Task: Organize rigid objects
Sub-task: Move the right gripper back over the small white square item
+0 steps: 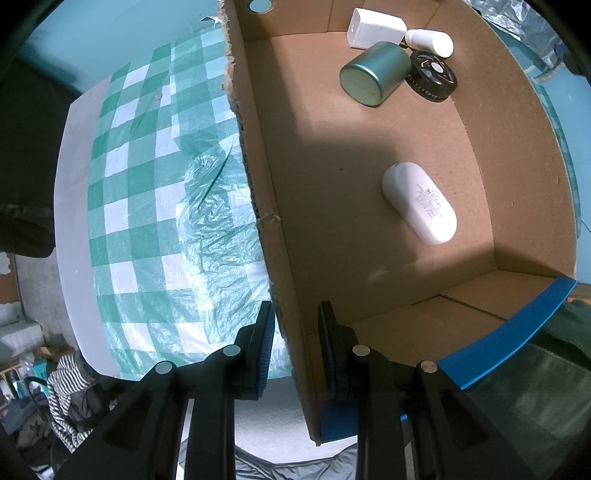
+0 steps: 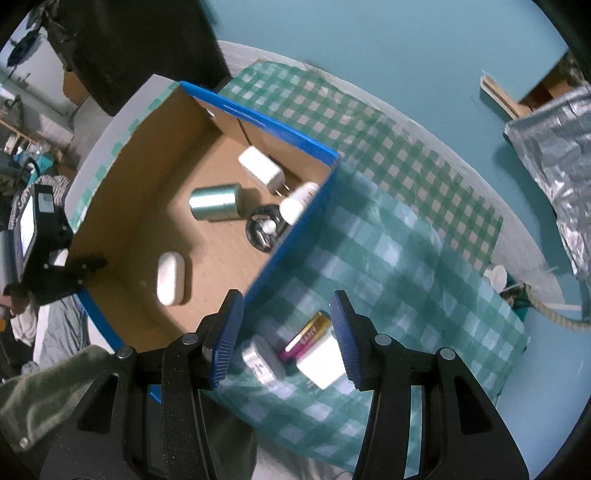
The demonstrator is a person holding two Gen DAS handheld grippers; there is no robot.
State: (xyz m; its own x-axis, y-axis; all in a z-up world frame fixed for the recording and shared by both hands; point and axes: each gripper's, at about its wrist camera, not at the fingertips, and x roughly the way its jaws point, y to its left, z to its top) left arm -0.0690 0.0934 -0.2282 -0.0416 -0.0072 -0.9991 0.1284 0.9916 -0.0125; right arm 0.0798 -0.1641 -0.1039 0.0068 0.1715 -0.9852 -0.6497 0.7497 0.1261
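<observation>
On my far left lies the green-and-white checked cloth (image 1: 147, 206) over the table. My left gripper (image 1: 295, 345) points down at the near corner of the cardboard box (image 1: 258, 206), its two jaws clamped on the box's left wall, one pad outside and one inside.

Inside the box I count five things. One white oval case (image 1: 419, 203) lies alone in the middle of the floor. At the far end four are bunched together: one teal metal can (image 1: 373, 74) on its side, one white charger plug (image 1: 375, 27) behind it, one small white bottle (image 1: 430, 40) and one black round disc (image 1: 432, 75) just beside the can.

Right of the box, on the cloth, my right gripper (image 2: 288, 332) hangs with jaws apart and nothing pinched. Below it I count three loose things close together: one small grey-white block (image 2: 260, 360), one gold-and-pink battery (image 2: 306, 334), one white cube (image 2: 321, 360). Motion blur hides finer detail there.
</observation>
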